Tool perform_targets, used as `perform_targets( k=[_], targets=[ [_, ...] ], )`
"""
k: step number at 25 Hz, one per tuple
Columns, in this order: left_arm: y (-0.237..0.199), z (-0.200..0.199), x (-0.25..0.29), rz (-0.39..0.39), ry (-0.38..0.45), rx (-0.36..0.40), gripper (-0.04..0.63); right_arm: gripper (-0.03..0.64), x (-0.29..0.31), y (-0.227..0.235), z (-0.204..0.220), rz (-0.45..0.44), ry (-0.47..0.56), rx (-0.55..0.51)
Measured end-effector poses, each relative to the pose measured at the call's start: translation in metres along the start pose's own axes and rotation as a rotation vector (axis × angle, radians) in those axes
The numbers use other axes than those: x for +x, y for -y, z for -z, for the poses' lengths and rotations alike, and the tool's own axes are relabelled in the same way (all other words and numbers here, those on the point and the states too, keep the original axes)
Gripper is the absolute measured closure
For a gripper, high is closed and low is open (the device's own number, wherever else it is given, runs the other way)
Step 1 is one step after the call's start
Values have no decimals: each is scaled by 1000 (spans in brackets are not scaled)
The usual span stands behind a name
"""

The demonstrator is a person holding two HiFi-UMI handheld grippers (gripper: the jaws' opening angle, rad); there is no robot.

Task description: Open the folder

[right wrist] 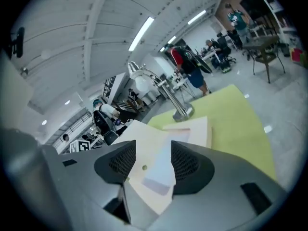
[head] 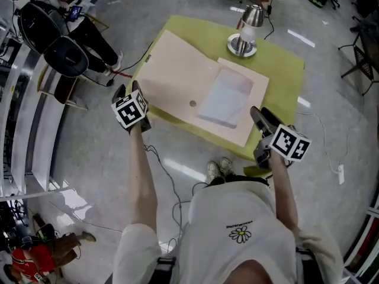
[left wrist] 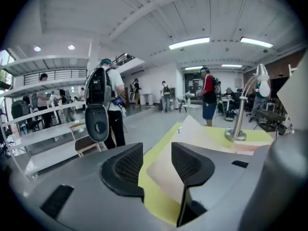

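Observation:
The cream folder (head: 177, 78) lies spread open on the yellow-green table (head: 284, 70). Its cover is folded out to the left, and white sheets (head: 228, 99) rest in its right half. My left gripper (head: 128, 92) hovers off the table's near-left edge, jaws open, with nothing between them. My right gripper (head: 259, 116) hangs off the near-right edge, also open and empty. In the left gripper view the gripper (left wrist: 156, 165) looks over the raised cover (left wrist: 192, 136). In the right gripper view the gripper (right wrist: 153, 160) looks over the folder (right wrist: 144, 143) and sheets (right wrist: 161, 174).
A chrome desk lamp (head: 246, 31) stands on the table's far side behind the folder. Cables (head: 172, 182) run over the grey floor beside my shoes. Black chairs (head: 59, 46) and shelving (head: 23, 129) stand at the left, and people are in the background.

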State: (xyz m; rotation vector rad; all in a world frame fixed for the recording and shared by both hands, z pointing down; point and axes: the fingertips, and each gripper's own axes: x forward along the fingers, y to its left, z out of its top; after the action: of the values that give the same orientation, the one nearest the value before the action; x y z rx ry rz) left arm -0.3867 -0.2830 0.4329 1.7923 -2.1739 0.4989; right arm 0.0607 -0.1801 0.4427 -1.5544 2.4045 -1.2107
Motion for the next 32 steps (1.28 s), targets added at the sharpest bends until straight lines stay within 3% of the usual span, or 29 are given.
perform_targets(
  k=[5,10,13,16,19,22,32],
  targets=[
    [8,-54,-70,-2,222,30,436,446,-15,-52,-37,2,173,-268],
    [61,-117,-123,25,418,26,488,487,-11,-83,-92,-29,296,-466],
    [87,-123,-161,55,482,65,505,510,-15,-115,-95,-62,348,-546],
    [104,-116,-200,49,537,102,575,539,-22,-151,-84,-127,389,-601],
    [128,-105,-229,55,591,79,580,571,-22,-166,-74,-171,390,-637],
    [147,-95,-245,67,614,61,580,602,-17,-173,-63,-175,379,-679],
    [159,-75,-235,108,539,61,580,604,-4,-180,-43,-158,351,-776]
  ],
)
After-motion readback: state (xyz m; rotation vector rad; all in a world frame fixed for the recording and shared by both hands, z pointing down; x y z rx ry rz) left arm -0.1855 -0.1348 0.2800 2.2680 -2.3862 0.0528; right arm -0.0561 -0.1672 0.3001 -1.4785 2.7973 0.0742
